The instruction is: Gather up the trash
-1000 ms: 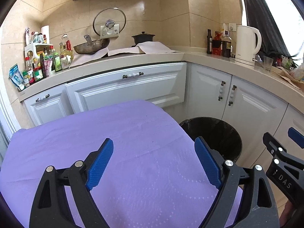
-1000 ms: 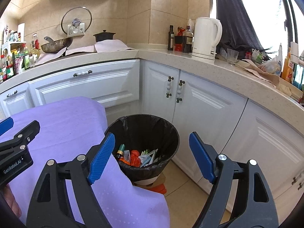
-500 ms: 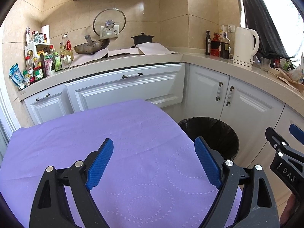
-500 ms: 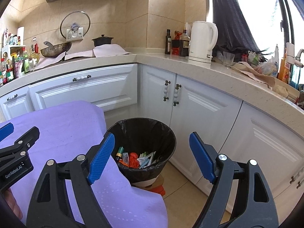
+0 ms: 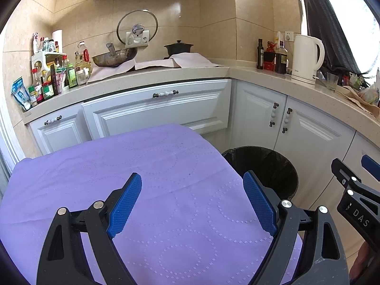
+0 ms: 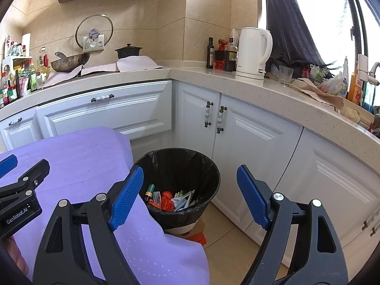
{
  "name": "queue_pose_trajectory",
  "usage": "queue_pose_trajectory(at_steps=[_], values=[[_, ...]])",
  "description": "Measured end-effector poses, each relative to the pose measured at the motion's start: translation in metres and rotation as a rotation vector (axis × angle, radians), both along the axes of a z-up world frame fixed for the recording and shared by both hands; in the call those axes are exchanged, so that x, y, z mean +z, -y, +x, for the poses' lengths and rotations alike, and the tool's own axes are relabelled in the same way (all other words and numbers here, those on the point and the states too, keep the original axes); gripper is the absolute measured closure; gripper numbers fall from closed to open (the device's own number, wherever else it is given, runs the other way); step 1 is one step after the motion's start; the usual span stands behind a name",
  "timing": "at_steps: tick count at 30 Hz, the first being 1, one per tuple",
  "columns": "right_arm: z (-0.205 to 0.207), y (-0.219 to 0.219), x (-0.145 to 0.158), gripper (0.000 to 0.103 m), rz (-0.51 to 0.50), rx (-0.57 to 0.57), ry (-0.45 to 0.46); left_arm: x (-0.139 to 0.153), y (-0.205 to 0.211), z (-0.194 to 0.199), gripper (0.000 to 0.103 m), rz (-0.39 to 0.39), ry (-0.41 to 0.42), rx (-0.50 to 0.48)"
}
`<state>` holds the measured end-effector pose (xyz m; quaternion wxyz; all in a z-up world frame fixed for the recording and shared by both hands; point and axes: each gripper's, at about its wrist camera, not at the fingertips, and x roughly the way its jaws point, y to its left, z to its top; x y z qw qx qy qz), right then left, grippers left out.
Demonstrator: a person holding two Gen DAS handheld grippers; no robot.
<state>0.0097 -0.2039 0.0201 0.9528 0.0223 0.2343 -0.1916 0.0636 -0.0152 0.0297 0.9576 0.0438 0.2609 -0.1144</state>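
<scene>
Your largest landmark is the lilac embossed paper tablecloth (image 5: pixel 166 166), which fills the near left of both views, with its right edge hanging down just beside the bin. To its right stands the round trash bin lined with a black bag (image 6: pixel 178 166), upright on the tan floor in front of the white corner cabinets (image 6: pixel 237 137), its mouth facing up. Inside, low in the bag, lies the collected trash: an orange-red crumpled wrapper (image 6: pixel 166 200), pale green and white sachets (image 6: pixel 184 198), and a small green and black battery (image 6: pixel 149 191) whose long axis runs near to far, tilted slightly right. Your left gripper (image 5: pixel 192 201) hovers over the tablecloth with its blue-padded fingers spread wide and nothing between them. Your right gripper (image 6: pixel 190 194) sits above the near rim of the bin, just as wide apart and also empty.
</scene>
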Motion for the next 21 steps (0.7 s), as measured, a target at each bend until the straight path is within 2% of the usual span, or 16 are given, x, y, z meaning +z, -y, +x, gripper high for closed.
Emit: queue_pose_trajectory(at_steps=[21], values=[[0.0003, 0.0009, 0.0001, 0.024, 0.0, 0.001, 0.001, 0.0003, 0.0018, -0.0004, 0.018, -0.003, -0.002, 0.0]])
